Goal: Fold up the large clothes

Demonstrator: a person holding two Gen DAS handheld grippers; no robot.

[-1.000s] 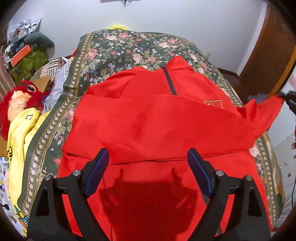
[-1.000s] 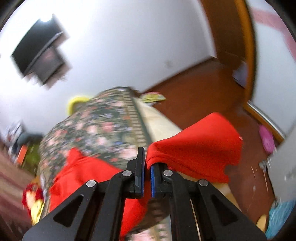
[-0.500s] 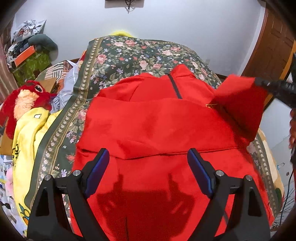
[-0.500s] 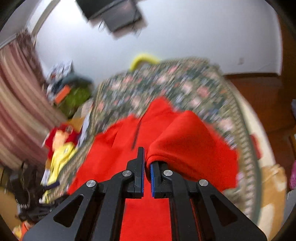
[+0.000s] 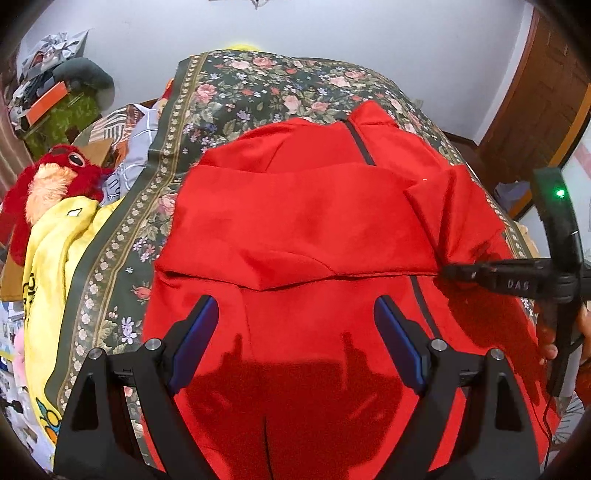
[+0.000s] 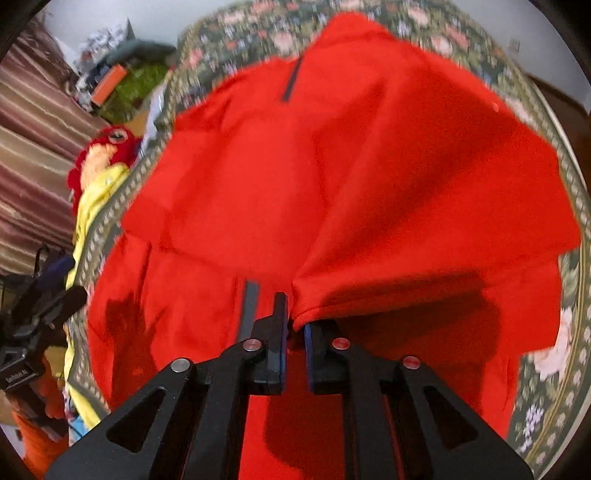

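A large red zip jacket [image 5: 295,229] lies flat on a floral bedspread [image 5: 258,85], collar at the far end. One sleeve is folded across the chest. My left gripper [image 5: 295,332] is open and empty, hovering above the jacket's lower front. My right gripper [image 6: 294,328] is shut on the cuff of the other red sleeve [image 6: 424,229], holding it low over the jacket's middle by the dark zip [image 6: 248,306]. The right gripper also shows in the left wrist view [image 5: 448,273], at the right side of the jacket.
A red plush toy [image 5: 48,177] and a yellow towel [image 5: 55,251] lie along the bed's left side. Clutter is piled at the far left [image 5: 55,99]. A wooden door [image 5: 546,110] stands at the right. The white wall [image 5: 332,33] is behind the bed.
My right gripper has carried the sleeve from off the bed's right side inward and down over the jacket's chest. The left gripper has stayed open, shifting slightly nearer the jacket.
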